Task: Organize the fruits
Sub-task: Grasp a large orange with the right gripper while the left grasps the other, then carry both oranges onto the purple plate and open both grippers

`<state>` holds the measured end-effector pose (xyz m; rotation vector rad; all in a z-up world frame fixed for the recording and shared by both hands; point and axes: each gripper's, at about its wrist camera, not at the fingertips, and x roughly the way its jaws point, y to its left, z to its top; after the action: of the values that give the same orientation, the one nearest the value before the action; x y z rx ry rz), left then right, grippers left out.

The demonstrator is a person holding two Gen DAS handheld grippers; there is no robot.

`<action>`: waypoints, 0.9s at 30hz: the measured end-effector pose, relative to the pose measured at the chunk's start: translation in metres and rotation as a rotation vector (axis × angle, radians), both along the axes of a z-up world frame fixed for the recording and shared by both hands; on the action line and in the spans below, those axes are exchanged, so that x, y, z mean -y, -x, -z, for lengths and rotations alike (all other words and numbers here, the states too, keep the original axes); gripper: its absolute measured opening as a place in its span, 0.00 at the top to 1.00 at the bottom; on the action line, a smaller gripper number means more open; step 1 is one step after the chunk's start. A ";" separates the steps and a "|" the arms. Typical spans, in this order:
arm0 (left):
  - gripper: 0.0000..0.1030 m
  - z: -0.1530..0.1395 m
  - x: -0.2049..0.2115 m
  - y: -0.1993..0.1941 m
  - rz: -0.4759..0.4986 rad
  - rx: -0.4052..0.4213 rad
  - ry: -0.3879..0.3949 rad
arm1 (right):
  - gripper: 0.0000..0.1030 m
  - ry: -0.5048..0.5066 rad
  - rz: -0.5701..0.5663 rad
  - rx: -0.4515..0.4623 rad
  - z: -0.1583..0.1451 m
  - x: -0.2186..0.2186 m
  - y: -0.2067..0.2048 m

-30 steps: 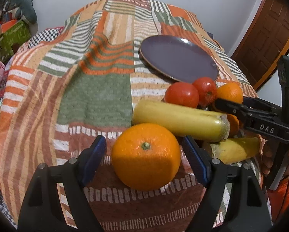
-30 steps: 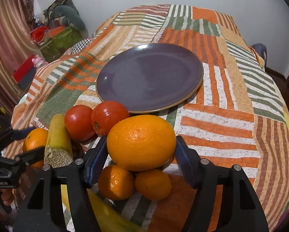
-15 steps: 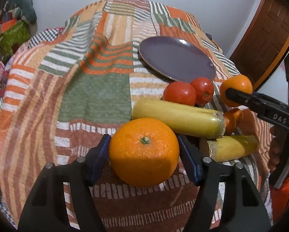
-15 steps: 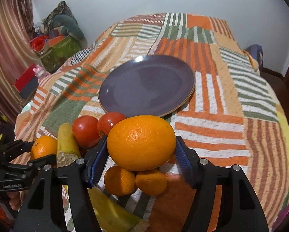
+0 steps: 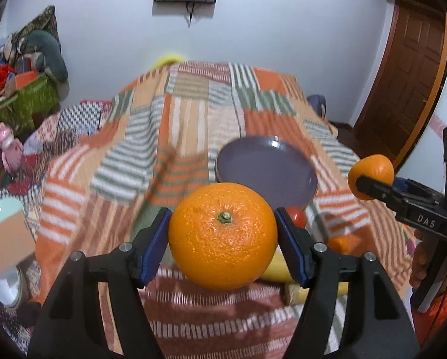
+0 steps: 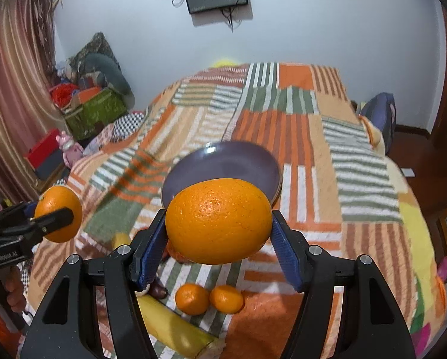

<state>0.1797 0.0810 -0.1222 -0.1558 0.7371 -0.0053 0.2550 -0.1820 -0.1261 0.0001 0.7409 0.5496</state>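
Now we hold both tools level above the bed [image 6: 328, 137]: our left tool [image 5: 222, 236] clamps one orange [image 5: 222, 235], our right tool [image 6: 219, 226] clamps another orange [image 6: 219, 225], near the purple plate [image 6: 247, 161].

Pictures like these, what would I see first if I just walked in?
First, two big round oranges, one clamped in the left gripper, the other in the right gripper, both held up above the striped patchwork blanket. Behind them on the blanket lies an empty round purple plate, with two small tangerines below the right gripper.
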 end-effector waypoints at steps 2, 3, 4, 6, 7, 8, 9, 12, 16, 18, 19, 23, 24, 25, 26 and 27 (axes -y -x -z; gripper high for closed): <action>0.34 -0.010 0.002 -0.004 0.002 0.022 -0.002 | 0.39 -0.009 0.008 0.023 -0.008 0.002 -0.002; 0.34 -0.015 0.002 -0.007 0.006 0.032 -0.003 | 0.39 -0.014 0.011 0.032 -0.012 0.004 -0.003; 0.34 -0.018 0.003 -0.009 0.007 0.040 -0.006 | 0.39 -0.016 0.014 0.040 -0.015 0.005 -0.003; 0.34 -0.025 0.005 -0.015 0.010 0.062 -0.022 | 0.39 -0.017 0.022 0.065 -0.022 0.005 -0.005; 0.34 -0.029 0.007 -0.019 0.011 0.072 -0.034 | 0.39 -0.017 0.025 0.077 -0.026 0.005 -0.007; 0.34 -0.032 0.008 -0.023 0.010 0.080 -0.042 | 0.39 -0.017 0.027 0.085 -0.028 0.006 -0.008; 0.34 -0.035 0.009 -0.028 0.011 0.088 -0.045 | 0.39 -0.018 0.029 0.092 -0.031 0.006 -0.010; 0.34 -0.041 0.012 -0.042 0.020 0.101 -0.046 | 0.39 -0.023 0.033 0.119 -0.041 0.004 -0.015; 0.34 -0.042 0.015 -0.064 0.040 0.097 -0.047 | 0.39 -0.027 0.029 0.147 -0.048 -0.001 -0.021; 0.34 -0.039 0.014 -0.076 0.056 0.084 -0.034 | 0.39 -0.019 0.027 0.160 -0.050 -0.005 -0.027; 0.34 -0.037 0.013 -0.083 0.062 0.076 -0.031 | 0.39 -0.012 0.027 0.163 -0.049 -0.009 -0.031; 0.34 -0.029 0.013 -0.110 0.073 0.042 -0.027 | 0.39 0.014 0.024 0.153 -0.042 -0.021 -0.049; 0.34 -0.026 0.014 -0.116 0.076 0.033 -0.026 | 0.39 0.019 0.023 0.149 -0.041 -0.022 -0.051; 0.34 -0.023 0.013 -0.123 0.078 0.024 -0.026 | 0.39 0.025 0.023 0.145 -0.038 -0.025 -0.055; 0.34 -0.020 0.013 -0.129 0.079 0.015 -0.027 | 0.39 0.034 0.022 0.137 -0.034 -0.029 -0.062; 0.34 -0.016 0.013 -0.135 0.080 0.006 -0.028 | 0.39 0.041 0.022 0.133 -0.032 -0.029 -0.064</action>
<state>0.3142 0.0680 -0.1058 -0.0992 0.7370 -0.0714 0.3188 -0.1526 -0.0945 -0.0657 0.6219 0.5080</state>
